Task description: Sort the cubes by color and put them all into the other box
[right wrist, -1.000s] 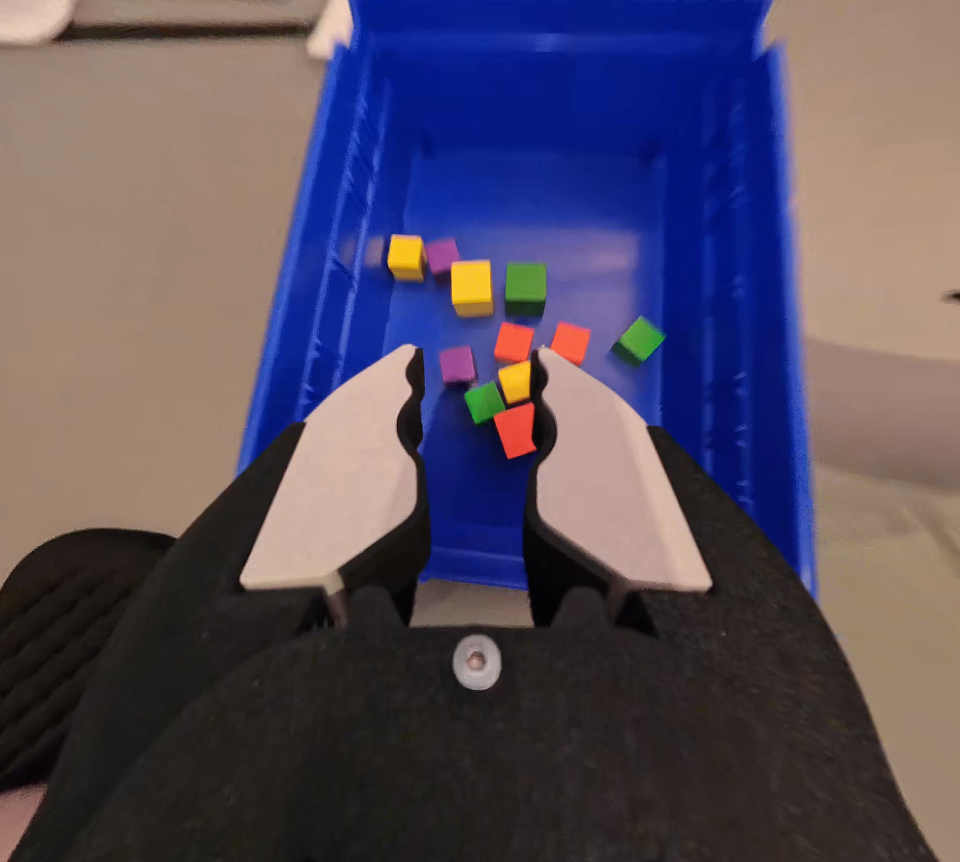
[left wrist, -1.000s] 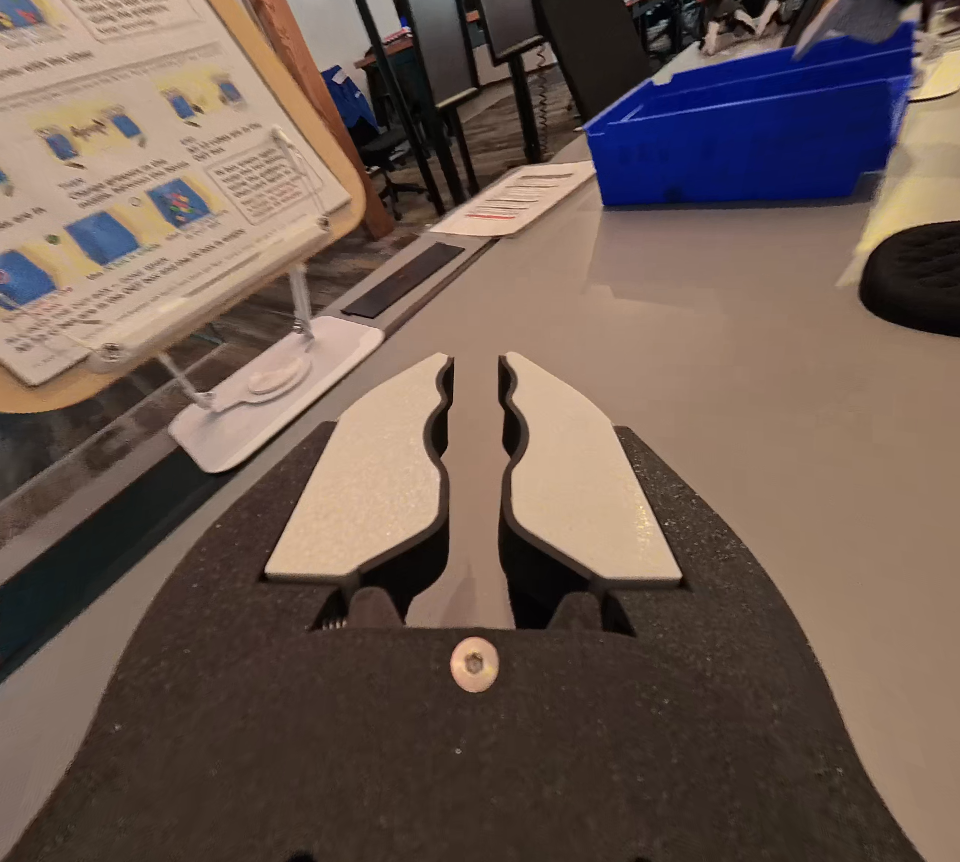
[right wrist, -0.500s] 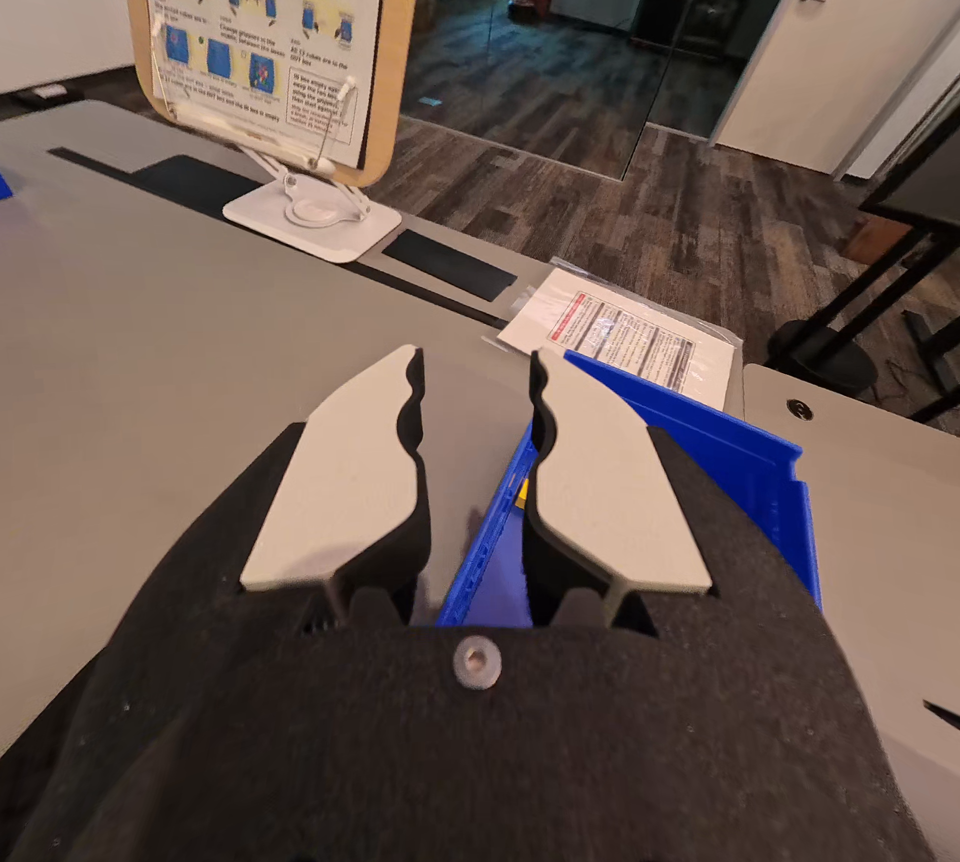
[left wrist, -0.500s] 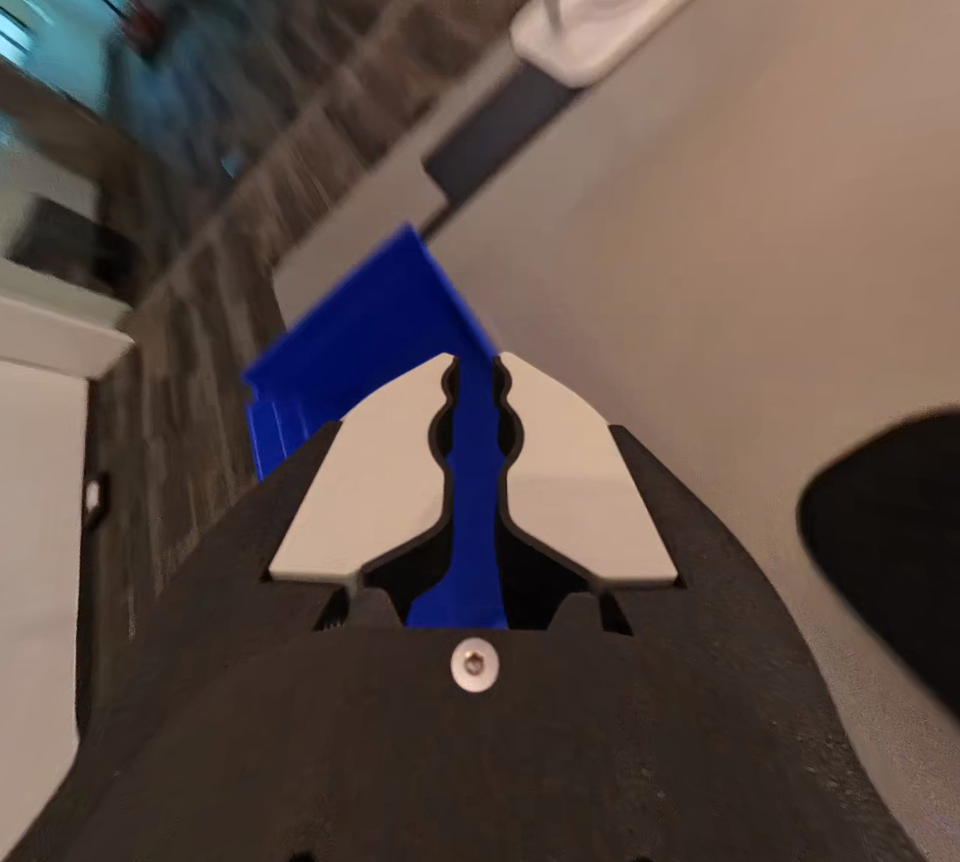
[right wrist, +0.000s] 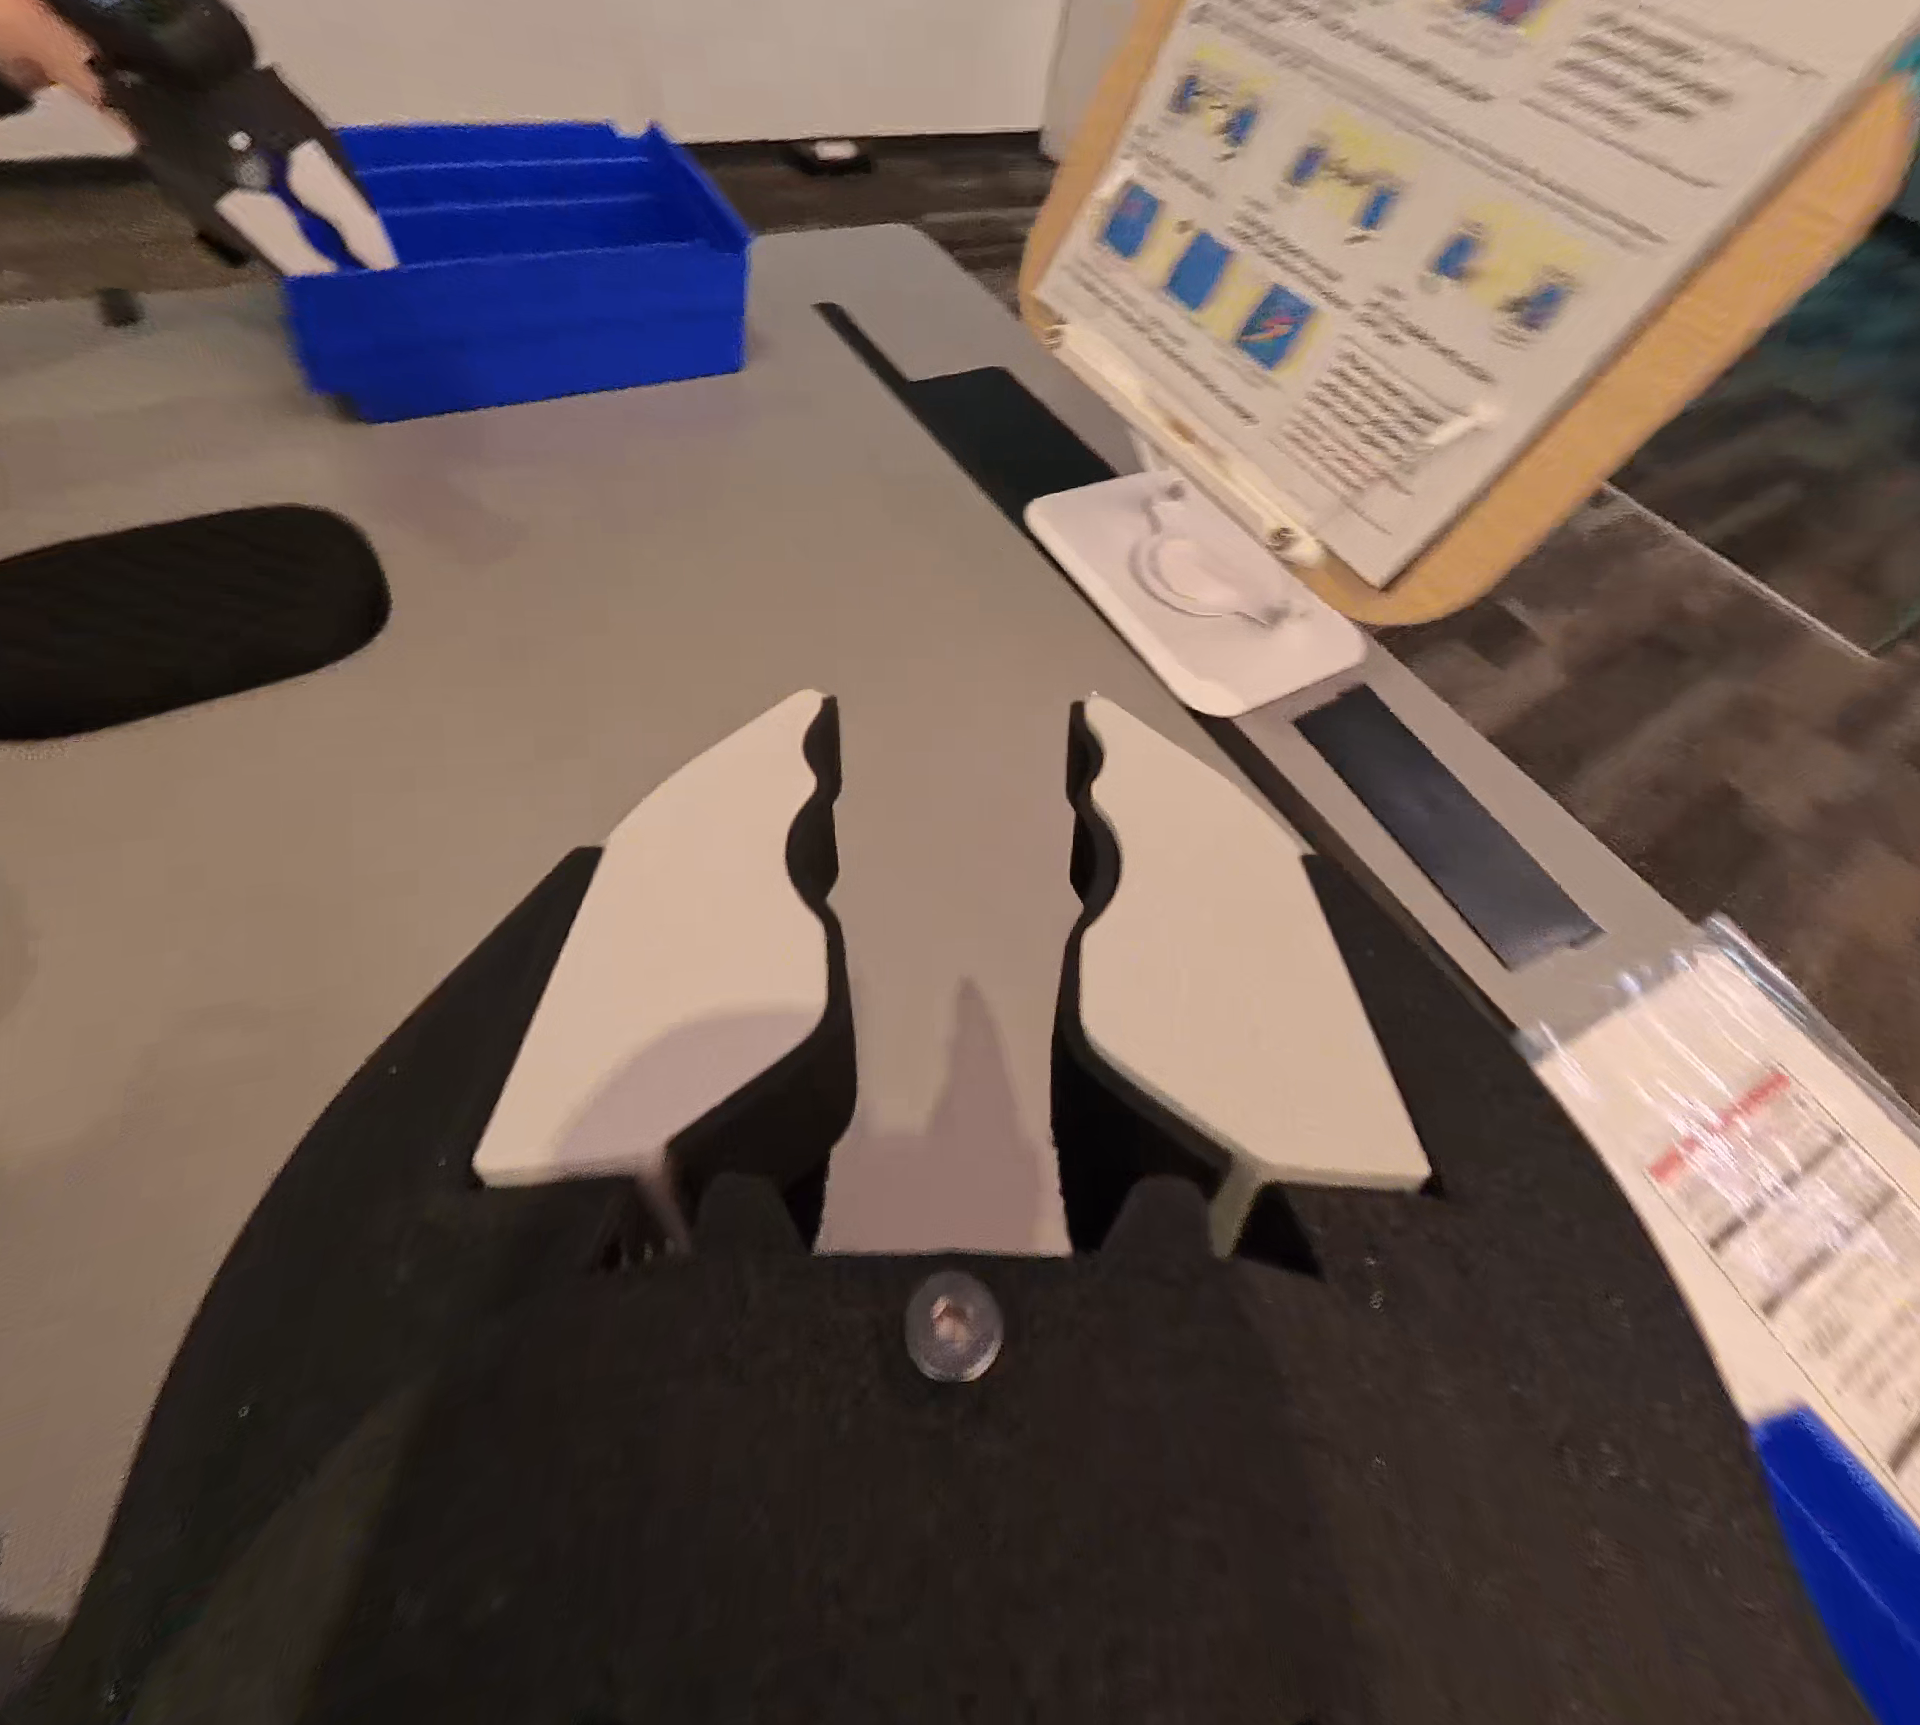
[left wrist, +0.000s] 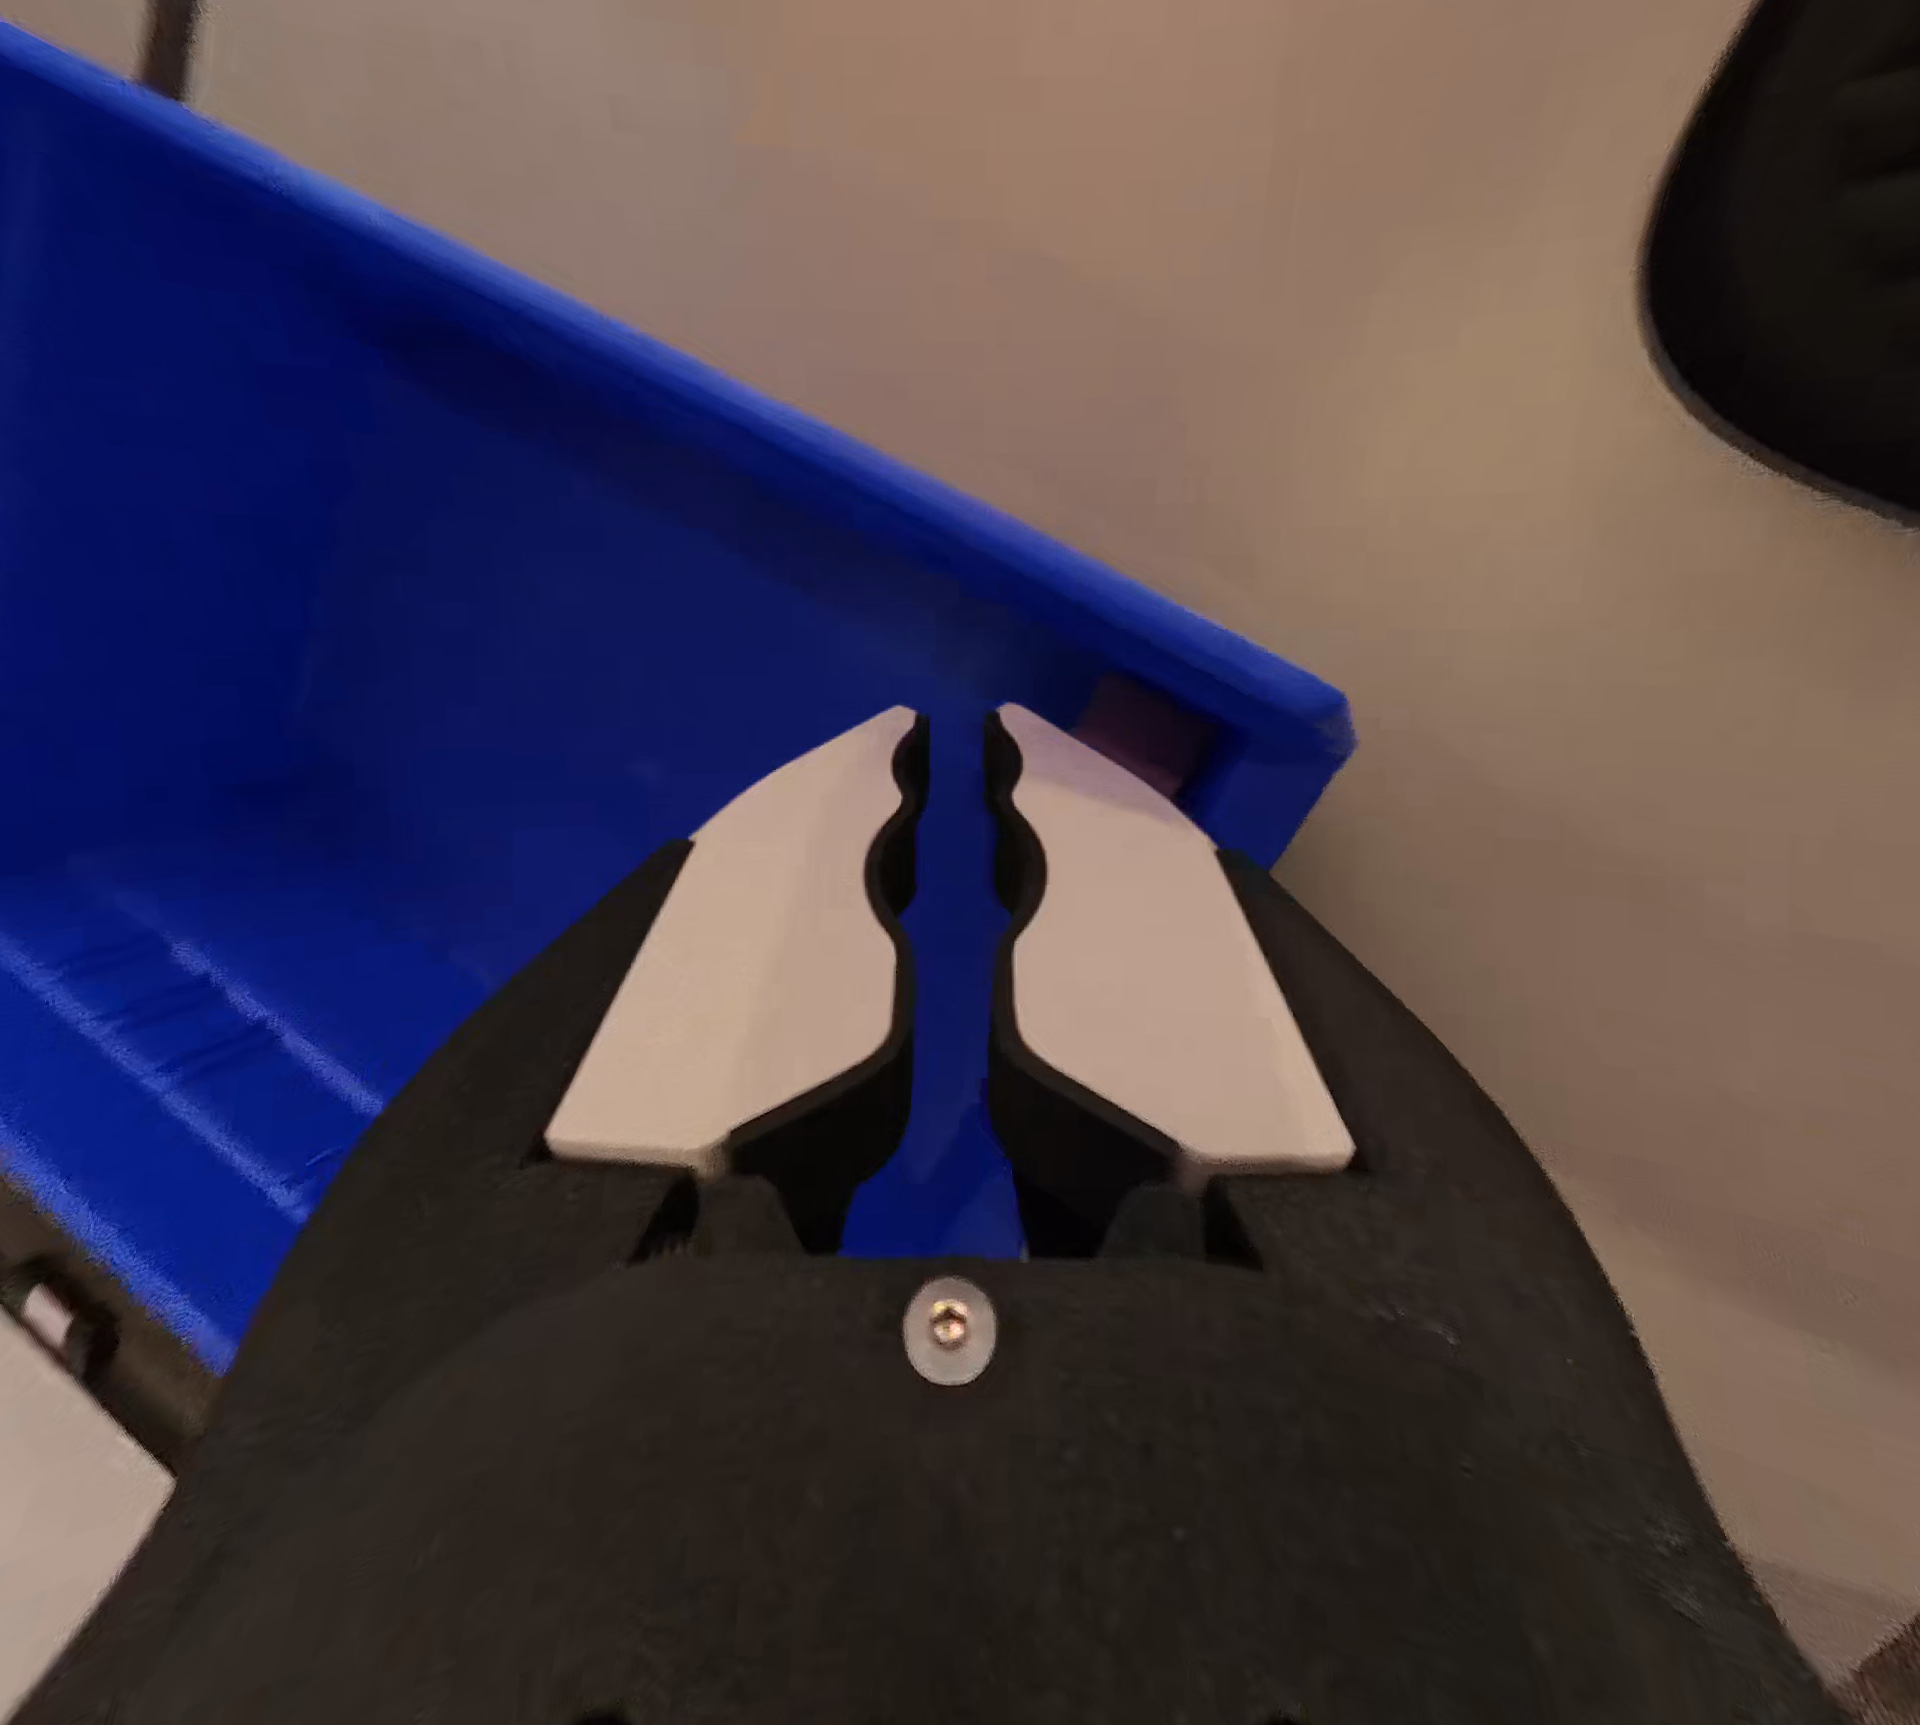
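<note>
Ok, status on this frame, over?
Left claw barely parted, empty, over blue box. Right claw open, empty, over table. Purple cube in box corner. Nothing in the way.

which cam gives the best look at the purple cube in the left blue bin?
Left wrist view. The small purple cube sits in the corner of the blue plastic bin, just past the left gripper. In the right wrist view that bin is distant; its wall hides the cube.

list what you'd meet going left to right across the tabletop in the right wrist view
left gripper with pale fingers → blue plastic box → black strip set in the grey table → white stand base → tan-backed instruction board
</note>
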`<state>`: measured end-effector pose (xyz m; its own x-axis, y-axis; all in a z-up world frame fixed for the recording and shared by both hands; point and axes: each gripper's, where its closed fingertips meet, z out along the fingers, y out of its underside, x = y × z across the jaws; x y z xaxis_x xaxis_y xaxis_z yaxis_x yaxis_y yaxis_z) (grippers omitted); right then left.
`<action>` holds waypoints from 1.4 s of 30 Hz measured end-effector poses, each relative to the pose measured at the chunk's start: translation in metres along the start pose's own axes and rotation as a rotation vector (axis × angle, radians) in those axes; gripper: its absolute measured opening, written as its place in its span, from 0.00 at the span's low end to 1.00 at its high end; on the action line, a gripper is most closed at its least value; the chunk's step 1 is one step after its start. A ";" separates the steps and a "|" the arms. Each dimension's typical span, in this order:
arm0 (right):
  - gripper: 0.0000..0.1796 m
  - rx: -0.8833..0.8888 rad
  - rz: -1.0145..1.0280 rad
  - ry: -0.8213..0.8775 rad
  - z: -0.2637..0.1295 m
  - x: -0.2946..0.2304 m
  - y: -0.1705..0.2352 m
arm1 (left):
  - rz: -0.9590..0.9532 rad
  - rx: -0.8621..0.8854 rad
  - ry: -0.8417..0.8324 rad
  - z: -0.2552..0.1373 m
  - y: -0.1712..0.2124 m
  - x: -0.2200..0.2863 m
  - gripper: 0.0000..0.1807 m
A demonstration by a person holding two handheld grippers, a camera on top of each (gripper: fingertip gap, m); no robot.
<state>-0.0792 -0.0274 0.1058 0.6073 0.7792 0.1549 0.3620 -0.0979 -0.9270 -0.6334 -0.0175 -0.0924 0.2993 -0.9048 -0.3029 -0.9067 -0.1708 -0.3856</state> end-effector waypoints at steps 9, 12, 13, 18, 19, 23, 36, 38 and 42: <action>0.26 -0.206 -0.047 -0.033 0.063 -0.021 0.017 | -0.312 -0.207 0.415 0.006 0.016 0.023 0.09; 0.26 -0.219 -0.039 -0.025 0.071 -0.019 0.021 | -0.431 -0.255 0.507 0.008 0.010 0.028 0.16; 0.26 -0.224 -0.032 -0.025 0.072 -0.018 0.023 | -0.447 -0.265 0.515 0.009 0.009 0.029 0.16; 0.26 -0.248 -0.001 -0.010 0.071 -0.010 0.034 | -0.502 -0.343 0.510 0.015 0.013 0.026 0.23; 0.26 -0.249 0.003 -0.007 0.070 -0.008 0.034 | -0.501 -0.368 0.506 0.018 0.016 0.027 0.23; 0.26 -0.243 0.010 -0.011 0.067 -0.008 0.037 | -0.445 -0.420 0.492 0.021 0.020 0.025 0.27; 0.26 -0.283 -0.007 0.005 0.061 -0.004 0.047 | -0.363 -0.418 0.257 0.028 0.055 -0.027 0.21; 0.26 -0.289 -0.011 0.001 0.061 -0.006 0.047 | -0.462 -0.309 0.359 0.024 0.039 -0.018 0.21; 0.26 -0.305 -0.012 -0.005 0.065 -0.007 0.050 | -0.664 -0.191 0.549 0.007 0.009 -0.001 0.23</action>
<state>-0.1111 0.0021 0.0363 0.5986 0.7843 0.1630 0.5653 -0.2694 -0.7796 -0.6400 -0.0152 -0.1018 0.6417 -0.6467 0.4123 -0.6448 -0.7460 -0.1664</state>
